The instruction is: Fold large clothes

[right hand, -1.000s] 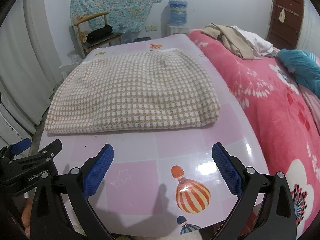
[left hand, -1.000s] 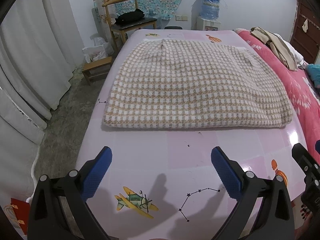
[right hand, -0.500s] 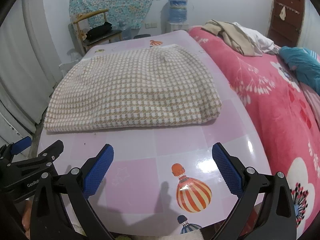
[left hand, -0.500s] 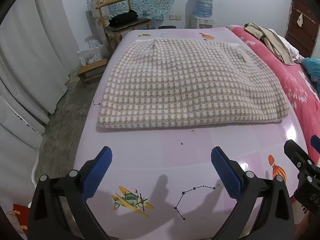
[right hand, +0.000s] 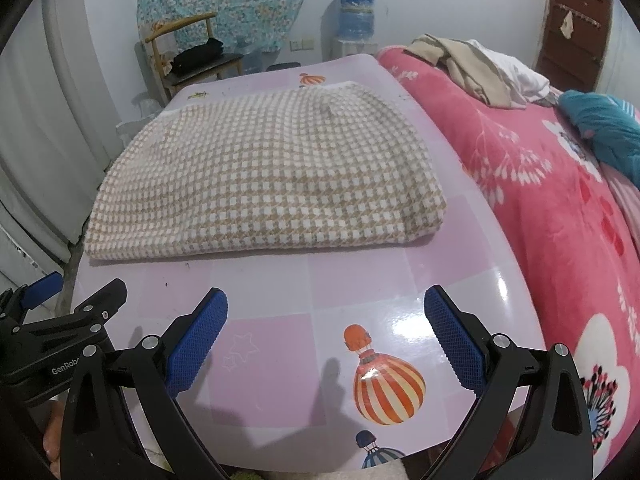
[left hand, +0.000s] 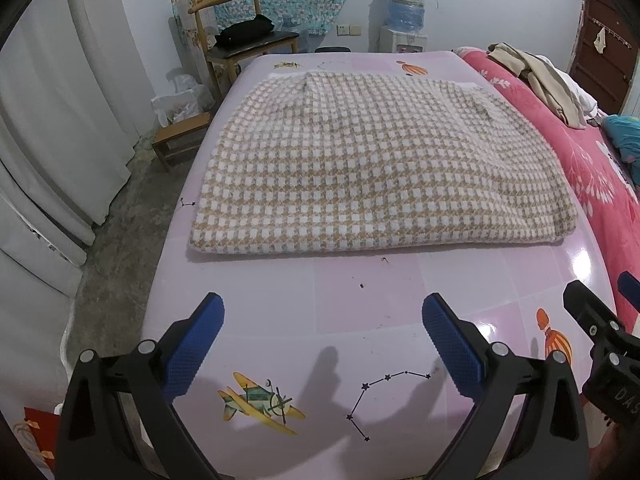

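Now both my grippers hang wide open and empty over the near end of the pink table, short of the folded checked garment.

From my left wrist view, the left gripper holds nothing, its blue pads spread over bare tabletop; the checked garment lies folded flat mid-table, its near edge well apart from the fingertips, with floor off the left rim and a pink bed along the right. Compared with a second ago the garment sits a little farther off. The right gripper is cut off at the frame's edge. From my right wrist view, the right gripper is equally spread, above the balloon print, and the garment lies ahead with clear table between. The left gripper's body shows only partly at the lower left.
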A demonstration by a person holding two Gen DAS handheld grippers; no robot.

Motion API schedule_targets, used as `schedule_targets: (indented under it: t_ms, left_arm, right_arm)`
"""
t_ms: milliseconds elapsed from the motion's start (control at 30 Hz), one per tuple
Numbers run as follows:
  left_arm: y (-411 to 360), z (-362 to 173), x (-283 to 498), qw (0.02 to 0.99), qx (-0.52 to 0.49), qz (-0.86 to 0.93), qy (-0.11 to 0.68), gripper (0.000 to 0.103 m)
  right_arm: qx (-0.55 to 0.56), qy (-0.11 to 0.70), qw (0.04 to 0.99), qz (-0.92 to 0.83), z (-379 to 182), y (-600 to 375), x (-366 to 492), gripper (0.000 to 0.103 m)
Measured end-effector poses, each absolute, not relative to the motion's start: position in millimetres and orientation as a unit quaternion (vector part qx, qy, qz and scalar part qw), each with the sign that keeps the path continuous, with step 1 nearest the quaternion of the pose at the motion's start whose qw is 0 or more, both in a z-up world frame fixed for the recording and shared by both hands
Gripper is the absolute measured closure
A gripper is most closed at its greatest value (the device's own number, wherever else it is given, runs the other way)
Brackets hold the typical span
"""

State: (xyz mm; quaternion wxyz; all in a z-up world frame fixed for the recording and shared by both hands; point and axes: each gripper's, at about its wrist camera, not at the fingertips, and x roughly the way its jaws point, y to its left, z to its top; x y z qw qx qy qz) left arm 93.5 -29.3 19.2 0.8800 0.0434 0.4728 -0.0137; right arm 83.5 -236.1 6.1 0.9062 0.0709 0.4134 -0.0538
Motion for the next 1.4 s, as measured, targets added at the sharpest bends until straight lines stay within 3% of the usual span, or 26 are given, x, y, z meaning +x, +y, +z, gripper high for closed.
schedule_targets:
  t_ms: [1400]
  left_arm:
    - [-29.6, 20.3, 94.3, 0.881, 0.042, -0.013, 0.472, 0.005]
  right_arm:
    - [0.069, 0.413, 0.906, -0.054, 5.7, -234.3, 84.7, 0.008]
